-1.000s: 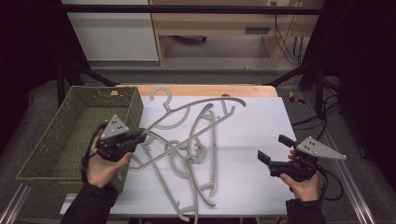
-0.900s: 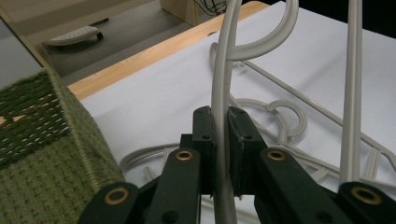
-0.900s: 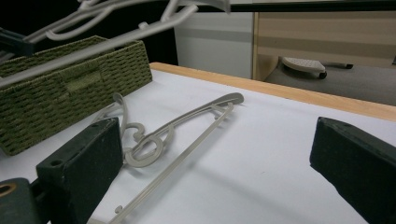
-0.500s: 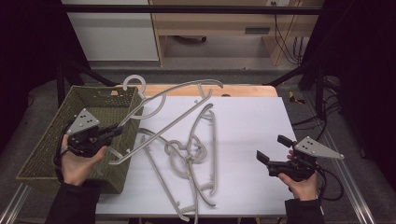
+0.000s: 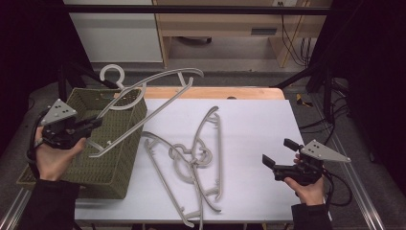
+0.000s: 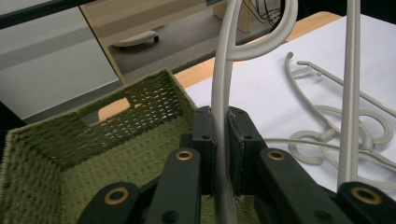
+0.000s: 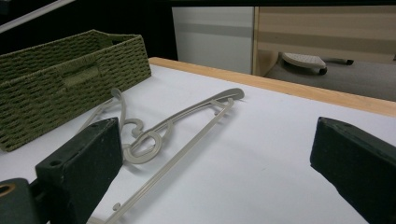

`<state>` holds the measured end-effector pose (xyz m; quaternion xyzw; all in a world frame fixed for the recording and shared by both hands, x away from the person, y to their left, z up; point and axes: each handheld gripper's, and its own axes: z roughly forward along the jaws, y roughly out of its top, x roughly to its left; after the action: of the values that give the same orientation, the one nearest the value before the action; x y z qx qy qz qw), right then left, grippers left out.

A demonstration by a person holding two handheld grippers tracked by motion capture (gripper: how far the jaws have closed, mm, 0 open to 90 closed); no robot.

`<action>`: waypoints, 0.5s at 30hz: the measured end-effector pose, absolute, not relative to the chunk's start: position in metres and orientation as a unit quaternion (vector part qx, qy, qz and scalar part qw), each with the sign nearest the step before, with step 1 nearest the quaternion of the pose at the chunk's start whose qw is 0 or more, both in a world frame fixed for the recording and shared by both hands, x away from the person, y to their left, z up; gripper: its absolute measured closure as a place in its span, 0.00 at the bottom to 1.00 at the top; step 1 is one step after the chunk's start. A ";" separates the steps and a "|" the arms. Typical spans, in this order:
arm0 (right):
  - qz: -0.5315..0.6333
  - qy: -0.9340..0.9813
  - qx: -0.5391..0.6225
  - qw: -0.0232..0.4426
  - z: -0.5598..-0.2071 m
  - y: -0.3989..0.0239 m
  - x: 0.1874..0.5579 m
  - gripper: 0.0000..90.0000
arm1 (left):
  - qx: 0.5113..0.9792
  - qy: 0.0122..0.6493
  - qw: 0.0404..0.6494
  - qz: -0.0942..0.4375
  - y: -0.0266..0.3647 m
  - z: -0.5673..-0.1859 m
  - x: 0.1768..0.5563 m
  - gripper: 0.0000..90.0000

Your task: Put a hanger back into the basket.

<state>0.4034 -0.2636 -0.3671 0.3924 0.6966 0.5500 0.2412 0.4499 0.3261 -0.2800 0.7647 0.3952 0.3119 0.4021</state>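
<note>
My left gripper (image 5: 92, 125) is shut on one arm of a pale grey plastic hanger (image 5: 143, 120) and holds it in the air, tilted over the green woven basket (image 5: 112, 165) at the table's left edge. In the left gripper view, both pads of the left gripper (image 6: 222, 128) press on that held hanger (image 6: 223, 70) above the basket (image 6: 93, 140). Two more hangers (image 5: 194, 158) lie crossed in the middle of the white table (image 5: 253, 124). My right gripper (image 5: 279, 152) stands open above the table's right front. One lying hanger (image 7: 187, 121) shows beyond the right gripper (image 7: 219, 163).
The basket (image 7: 56, 79) sits half off the table's left side. A wooden strip (image 5: 215, 92) runs along the table's far edge, with a white cabinet (image 5: 115, 28) and a wooden shelf unit behind it. Bare table spreads between the lying hangers and my right gripper.
My left gripper has moved left and up with the hanger, carrying it from the pile on the table to above the basket. The right gripper has kept still.
</note>
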 end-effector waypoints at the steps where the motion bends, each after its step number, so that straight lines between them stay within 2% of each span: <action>1: 0.550 0.697 0.392 0.241 -0.367 -0.264 0.403 0.03 | 0.765 0.397 0.401 0.311 0.329 -0.278 0.451 0.91; 15: 0.552 0.696 0.393 0.240 -0.367 -0.264 0.403 0.03 | 0.774 0.403 0.364 0.326 0.366 -0.271 0.468 0.91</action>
<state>0.4032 -0.2641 -0.3668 0.3926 0.6958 0.5516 0.2397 0.4681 0.3656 -0.2710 0.7737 0.4035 0.3260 0.3638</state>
